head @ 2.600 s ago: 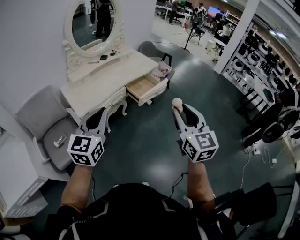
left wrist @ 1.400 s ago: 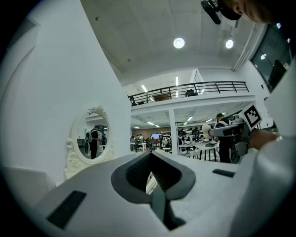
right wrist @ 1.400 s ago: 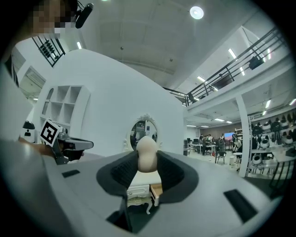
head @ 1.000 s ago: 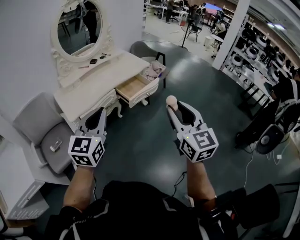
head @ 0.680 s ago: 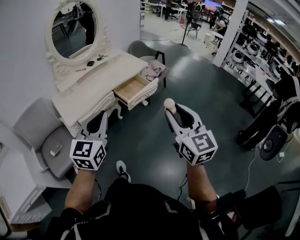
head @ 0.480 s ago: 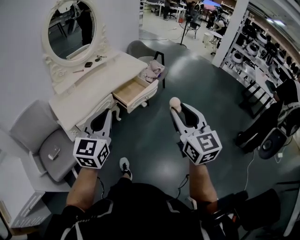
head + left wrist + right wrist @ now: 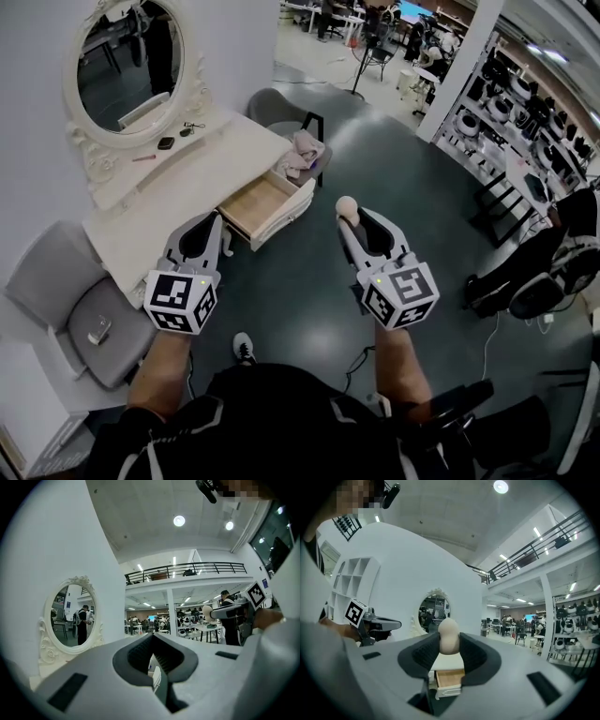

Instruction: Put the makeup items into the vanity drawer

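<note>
A white vanity point(image 7: 178, 187) with an oval mirror point(image 7: 122, 66) stands at the upper left of the head view, its wooden drawer point(image 7: 258, 202) pulled open. Small dark makeup items point(image 7: 166, 142) and a pink stick point(image 7: 142, 157) lie on its top near the mirror. My right gripper point(image 7: 349, 221) is shut on a beige makeup sponge point(image 7: 346, 204), held level above the floor to the right of the drawer. The sponge point(image 7: 449, 635) sits between the pads, with the open drawer point(image 7: 450, 679) ahead. My left gripper point(image 7: 213, 221) is shut and empty, just left of the drawer front.
A grey chair point(image 7: 281, 101) with a pink cloth point(image 7: 302, 145) stands behind the vanity's right end. Another grey chair point(image 7: 70, 309) holding a small object sits at the lower left. Shelving point(image 7: 525, 131) and dark bags point(image 7: 525, 281) line the right side.
The vanity and its open drawer have come closer and now sit right by my left gripper. Both grippers moved forward together. The sponge stays in my right gripper.
</note>
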`<state>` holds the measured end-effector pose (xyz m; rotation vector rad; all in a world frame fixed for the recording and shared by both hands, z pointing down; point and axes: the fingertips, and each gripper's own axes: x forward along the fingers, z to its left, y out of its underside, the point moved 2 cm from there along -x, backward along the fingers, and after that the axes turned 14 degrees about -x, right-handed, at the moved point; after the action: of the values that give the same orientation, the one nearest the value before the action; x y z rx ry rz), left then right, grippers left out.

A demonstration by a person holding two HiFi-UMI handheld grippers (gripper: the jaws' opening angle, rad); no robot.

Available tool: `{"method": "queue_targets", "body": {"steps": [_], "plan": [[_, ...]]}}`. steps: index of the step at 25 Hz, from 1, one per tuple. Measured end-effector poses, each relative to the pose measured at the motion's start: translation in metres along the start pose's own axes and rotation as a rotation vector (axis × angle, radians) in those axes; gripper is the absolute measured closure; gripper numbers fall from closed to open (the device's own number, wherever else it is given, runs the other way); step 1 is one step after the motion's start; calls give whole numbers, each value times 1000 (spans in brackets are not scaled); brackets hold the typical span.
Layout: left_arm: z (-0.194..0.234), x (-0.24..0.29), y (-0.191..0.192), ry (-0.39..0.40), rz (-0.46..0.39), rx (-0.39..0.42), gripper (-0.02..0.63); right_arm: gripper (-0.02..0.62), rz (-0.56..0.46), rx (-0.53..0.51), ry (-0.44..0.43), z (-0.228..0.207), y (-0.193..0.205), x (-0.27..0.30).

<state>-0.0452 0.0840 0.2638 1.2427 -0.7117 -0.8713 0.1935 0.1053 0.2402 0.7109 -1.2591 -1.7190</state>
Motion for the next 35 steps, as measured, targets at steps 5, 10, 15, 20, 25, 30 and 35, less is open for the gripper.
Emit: {"method": "queue_targets", "body": {"steps": [5,10,15,20,25,30,35], "plan": [[31,26,-4,0,10,-2,603,456,8,1,-2,-7,1,40],[59,46,-13,8,13,-4,603,457,29,11,-4,-9,0,76],[94,66,-20,18,13,-6,603,457,43,6,9,-11,-6,117],[123,80,-22,36,6,-4,603,456,56,-4,20,-9,-8,152],[149,88,-20,28,1,-31,603,457,64,-8,13,-7,-9,184],[168,92,-20,16,-1,-30,603,457,50,-16,-8,-4,-14,212],[182,97,-20,-35,-8,-22,603,457,21,-9,-51,-9,-10,240]]}}
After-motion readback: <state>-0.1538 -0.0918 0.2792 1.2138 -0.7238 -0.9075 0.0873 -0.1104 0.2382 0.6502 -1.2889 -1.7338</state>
